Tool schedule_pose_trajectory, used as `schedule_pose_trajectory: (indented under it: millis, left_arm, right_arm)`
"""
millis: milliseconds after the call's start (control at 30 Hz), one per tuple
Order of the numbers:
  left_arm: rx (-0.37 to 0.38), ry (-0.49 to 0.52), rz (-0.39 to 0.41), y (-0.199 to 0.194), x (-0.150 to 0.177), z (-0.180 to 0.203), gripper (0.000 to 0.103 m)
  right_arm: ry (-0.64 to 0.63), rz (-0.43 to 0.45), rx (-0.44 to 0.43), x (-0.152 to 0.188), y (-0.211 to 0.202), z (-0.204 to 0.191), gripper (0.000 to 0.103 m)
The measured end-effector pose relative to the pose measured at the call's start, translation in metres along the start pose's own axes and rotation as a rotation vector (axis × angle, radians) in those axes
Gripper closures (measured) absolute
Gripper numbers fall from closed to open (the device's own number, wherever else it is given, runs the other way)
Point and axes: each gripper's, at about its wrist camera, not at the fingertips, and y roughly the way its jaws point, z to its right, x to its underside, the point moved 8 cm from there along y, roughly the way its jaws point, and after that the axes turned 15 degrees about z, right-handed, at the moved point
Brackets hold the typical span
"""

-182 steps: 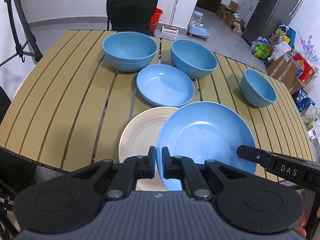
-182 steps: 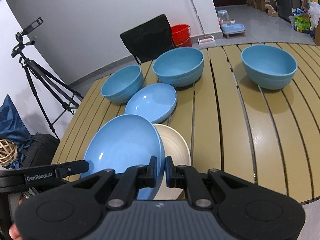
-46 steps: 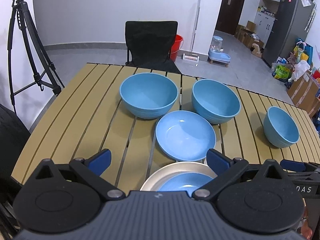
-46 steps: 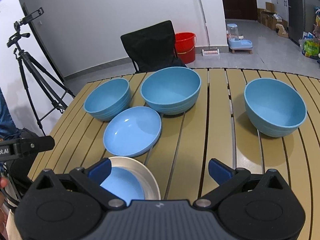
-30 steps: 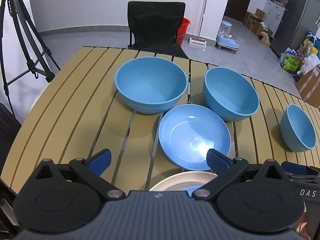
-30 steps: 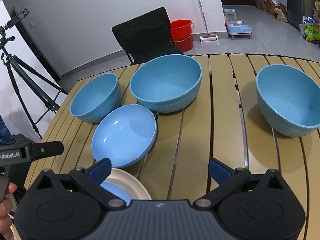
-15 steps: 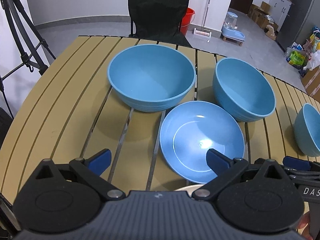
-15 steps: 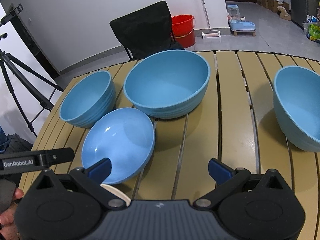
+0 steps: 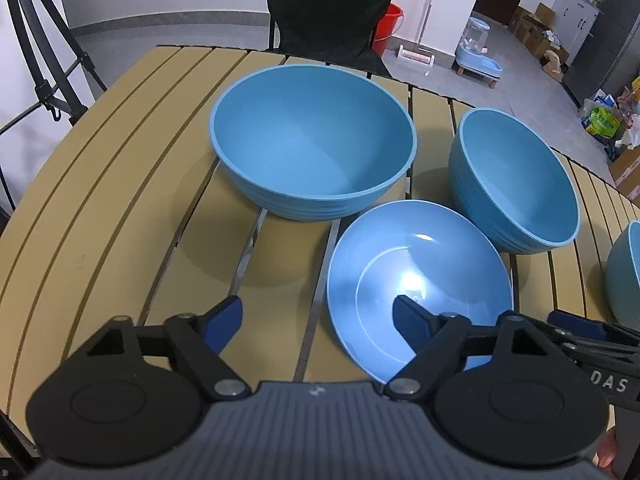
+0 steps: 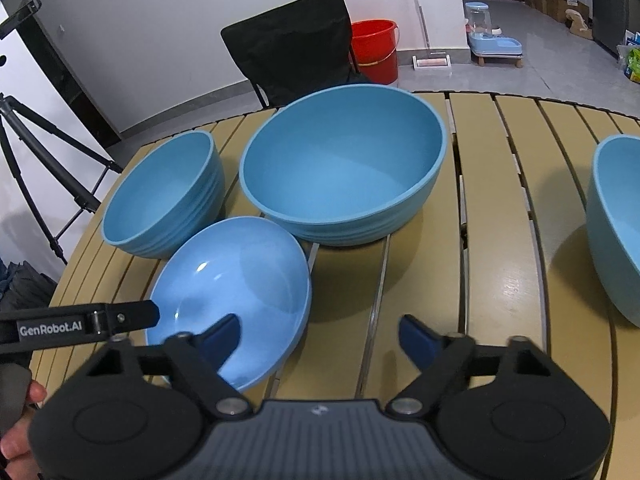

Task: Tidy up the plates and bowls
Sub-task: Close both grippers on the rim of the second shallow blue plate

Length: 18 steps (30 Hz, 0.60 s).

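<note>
Both grippers, left [image 9: 318, 316] and right [image 10: 320, 330], are closing, holding nothing. Straddle opposite rims of the shallow blue plate [image 9: 416, 280], lower centre, then squeeze evenly.

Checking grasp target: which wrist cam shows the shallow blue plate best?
Left wrist: the shallow blue plate shows nearly its whole face, only its near edge behind the gripper's finger. Right wrist shows it too, more foreshortened, its near side crossed by both grippers' fingers.

Black folding chair [image 9: 332, 8] standing at 12 o'clock edge of slatted tan table [image 9: 120, 184]. Red bucket [image 10: 376, 50] sitting on floor behind chair, toward 1 o'clock. Black tripod [image 9: 44, 52] standing at 10 o'clock. Blue pet feeder [image 10: 494, 42] resting on grey floor toward 2 o'clock.
</note>
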Motion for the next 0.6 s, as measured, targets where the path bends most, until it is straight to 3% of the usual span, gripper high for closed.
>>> schedule_pose_trajectory:
  millis: [67,167,500,600]
  left_arm:
    - [0.005,-0.004,-0.006,0.003,0.0,0.0,0.027]
    - [0.005,-0.008,-0.006,0.009,-0.002,-0.001,0.032]
    - [0.039,-0.029,-0.022,0.019,-0.002,-0.001,0.074]
    - [0.065,-0.026,-0.026,0.02,-0.001,0.002,0.086]
  right_arm:
    - [-0.002,-0.001,-0.003,-0.001,0.003,0.0,0.028]
    - [-0.001,-0.001,-0.015,-0.002,0.008,-0.002,0.044]
    - [0.024,-0.017,-0.061,0.0,0.021,-0.007,0.079]
    - [0.043,-0.021,-0.07,0.002,0.023,-0.007,0.085]
